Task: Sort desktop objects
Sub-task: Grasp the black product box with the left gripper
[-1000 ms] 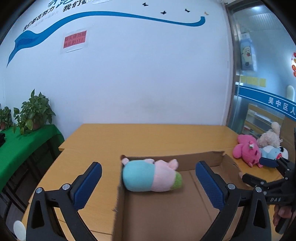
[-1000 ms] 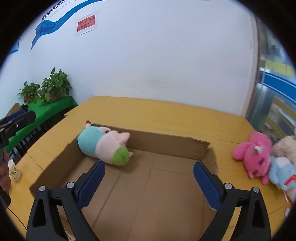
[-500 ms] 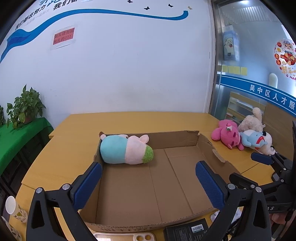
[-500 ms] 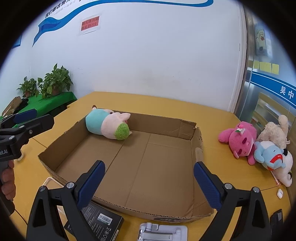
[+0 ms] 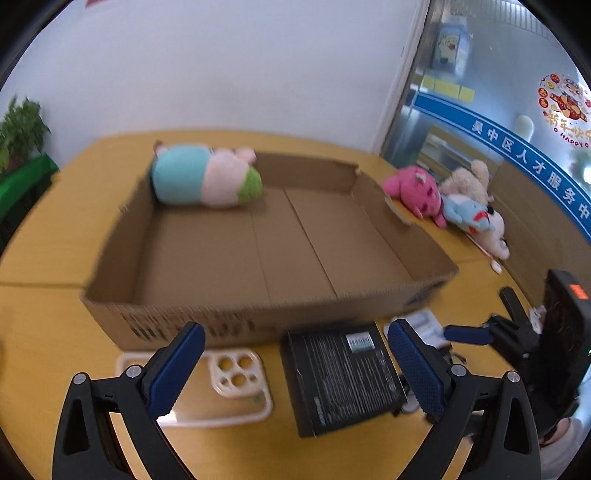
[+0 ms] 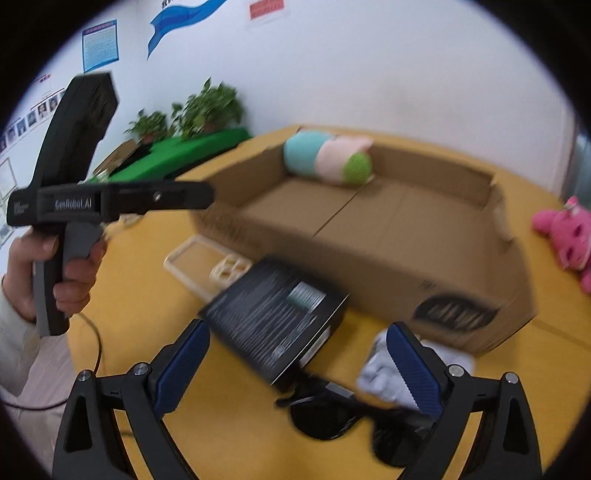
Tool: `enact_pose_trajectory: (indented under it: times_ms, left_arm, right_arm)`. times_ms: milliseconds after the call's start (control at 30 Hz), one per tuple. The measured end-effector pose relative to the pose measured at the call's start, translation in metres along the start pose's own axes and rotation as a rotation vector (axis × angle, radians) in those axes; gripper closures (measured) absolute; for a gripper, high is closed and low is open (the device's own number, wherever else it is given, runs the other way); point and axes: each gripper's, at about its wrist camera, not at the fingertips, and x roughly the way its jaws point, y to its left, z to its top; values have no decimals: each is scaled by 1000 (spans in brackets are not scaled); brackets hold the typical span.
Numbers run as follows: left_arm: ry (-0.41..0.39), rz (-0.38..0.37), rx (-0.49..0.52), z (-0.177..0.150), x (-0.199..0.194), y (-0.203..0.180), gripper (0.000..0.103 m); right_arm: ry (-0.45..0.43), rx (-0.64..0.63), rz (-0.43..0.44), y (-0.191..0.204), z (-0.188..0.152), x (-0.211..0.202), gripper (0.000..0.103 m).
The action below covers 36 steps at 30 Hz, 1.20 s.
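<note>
Here both grippers, left [image 5: 295,363] & right [image 6: 297,365], hang spread wide, empty, above black box [image 5: 341,376].

The black handheld gripper unit [image 6: 110,201] at the left of the right wrist view bears white lettering "GenRobot.AI" along its horizontal body. In the left wrist view, a blue band [image 5: 532,162] running across the glass partition at the upper right carries white Chinese characters, reading roughly "吴中区人才服务中". Above it, at the far upper right, a round red and yellow festive sticker [image 5: 565,101] shows red characters "新年快乐" and, below them, "HAPPY". The print on the near wall of the brown cardboard box [image 5: 192,328], on the white label of the flat black box [image 5: 360,341] and on the red wall notice [image 6: 266,9] is too blurred to read.
</note>
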Motion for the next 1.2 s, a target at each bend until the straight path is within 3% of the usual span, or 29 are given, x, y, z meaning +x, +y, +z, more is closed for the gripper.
enact_pose_trajectory:
  times_ms: [100, 233, 367, 467, 500, 567, 633, 800, 900, 967, 1200]
  left_arm:
    - [91, -66, -43, -12, 26, 2, 13]
    - [179, -124, -54, -21, 55, -8, 34]
    - [224, -105, -31, -28, 68, -22, 40]
    - [275, -169, -45, -34, 68, -31, 52]
    - [286, -189, -55, -37, 67, -33, 52]
    - [285, -111, -49, -39, 68, -33, 43]
    - [272, -86, -63, -38, 71, -29, 35]
    - [302, -143, -132, -35, 83, -21, 35]
    - [311, -188, -157, -37, 88, -22, 35]
    - [326, -225, -162, -40, 91, -22, 33]
    - [276, -167, -157, -43, 74, -17, 39]
  right_arm:
    - [32, -15, 62, 13, -8, 22, 6]
    - [46, -86, 72, 30, -5, 41, 6]
    - [53, -102, 102, 27, -5, 44, 5]
    - [59, -120, 193, 26, -9, 33, 5]
    - [63, -126, 201, 26, -12, 30, 5]
    - [71, -155, 157, 28, -17, 27, 5]
    - [82, -173, 95, 26, -20, 26, 5]
    - [119, -210, 4, 13, -22, 25, 5]
    - [201, -191, 24, 1, -30, 43, 5]
    - [201, -181, 61, 2, -32, 47, 6]
    - [161, -155, 22, 19, -30, 56, 12]
